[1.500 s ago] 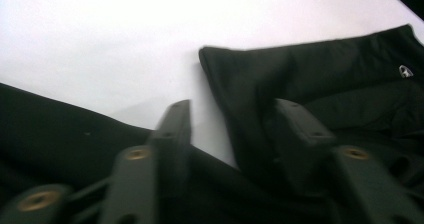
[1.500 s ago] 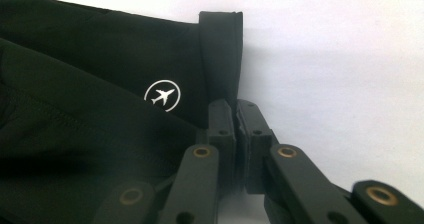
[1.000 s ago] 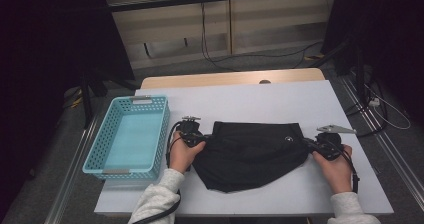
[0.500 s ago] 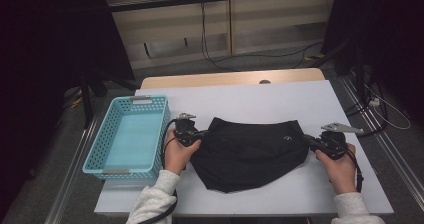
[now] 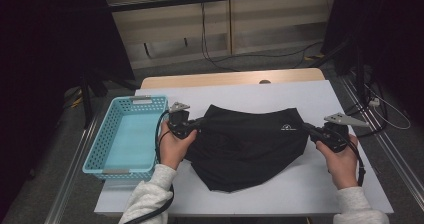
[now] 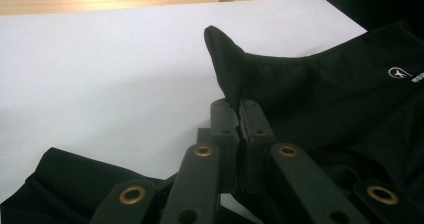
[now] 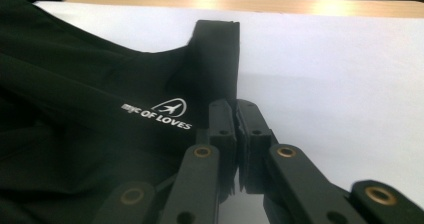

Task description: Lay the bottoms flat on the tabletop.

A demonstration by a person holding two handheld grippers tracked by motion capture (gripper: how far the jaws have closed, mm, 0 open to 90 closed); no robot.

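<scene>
Black garment (image 5: 250,144) on white worktop (image 5: 320,94), long axis 9-to-3 o'clock, stretched between both hands. Left gripper (image 5: 196,124): jaws clamped on the garment's 9 o'clock corner. Right gripper (image 5: 307,130): jaws clamped on the 3 o'clock corner, beside the printed logo (image 7: 157,113). Hem sags toward 6 o'clock. Blue basket (image 5: 102,156) lies at 9 o'clock of the garment; left hand is nearer it.

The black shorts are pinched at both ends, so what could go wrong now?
Each tongs pinches only a thin corner of the black shorts: left tongs, right tongs. A corner might slip free. The hanging middle could drag on the white table, or swing against the blue basket nearby.
</scene>
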